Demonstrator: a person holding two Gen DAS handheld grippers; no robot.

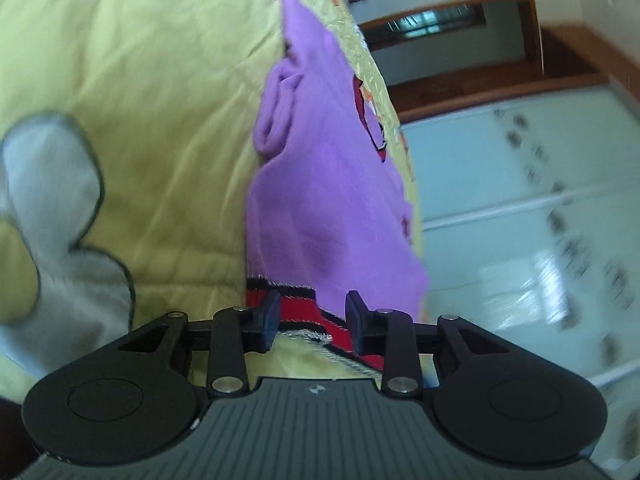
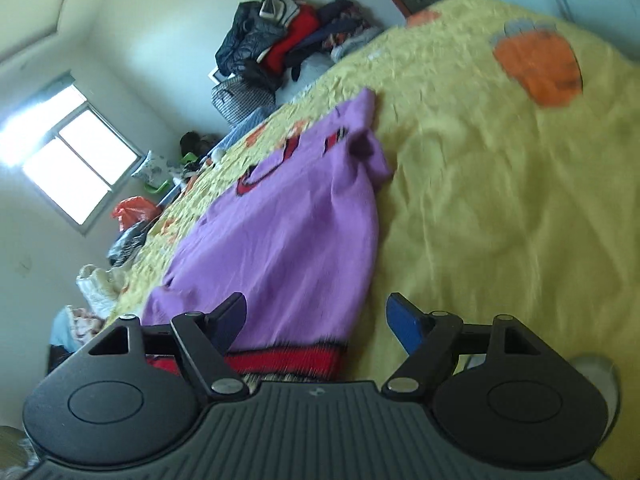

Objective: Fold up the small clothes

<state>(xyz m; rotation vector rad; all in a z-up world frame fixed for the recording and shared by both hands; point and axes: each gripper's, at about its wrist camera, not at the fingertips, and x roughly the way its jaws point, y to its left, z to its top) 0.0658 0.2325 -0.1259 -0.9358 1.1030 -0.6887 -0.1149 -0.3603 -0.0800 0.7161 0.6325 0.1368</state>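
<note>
Where the yellow quilt (image 2: 500, 208) covers the bed, one purple sweater (image 2: 280, 248) lies spread flat on it, its single red-and-black hem band (image 2: 288, 362) nearest both cameras. One pair of tongs is visible in each wrist view, two in total. The left tongs (image 1: 312, 318) are level with the hem and parted by a moderate gap; the red hem band (image 1: 300, 312) sits between the two fingers, but whether the pads touch the fabric cannot be told. The right tongs (image 2: 316, 326) are spread wide, one finger over the purple fabric and the other over bare quilt just beside the sweater's edge, gripping nothing. Both views are rolled sideways, so the bed surface runs diagonally through each frame. One sleeve (image 1: 276, 116) is bunched on the body of the sweater. The quilt carries one large orange patch (image 2: 538, 66) and one grey patch (image 1: 52, 208). One heap of dark and red clothing (image 2: 288, 40) sits beyond the far end of the bed, and one window (image 2: 76, 160) is lit.
</note>
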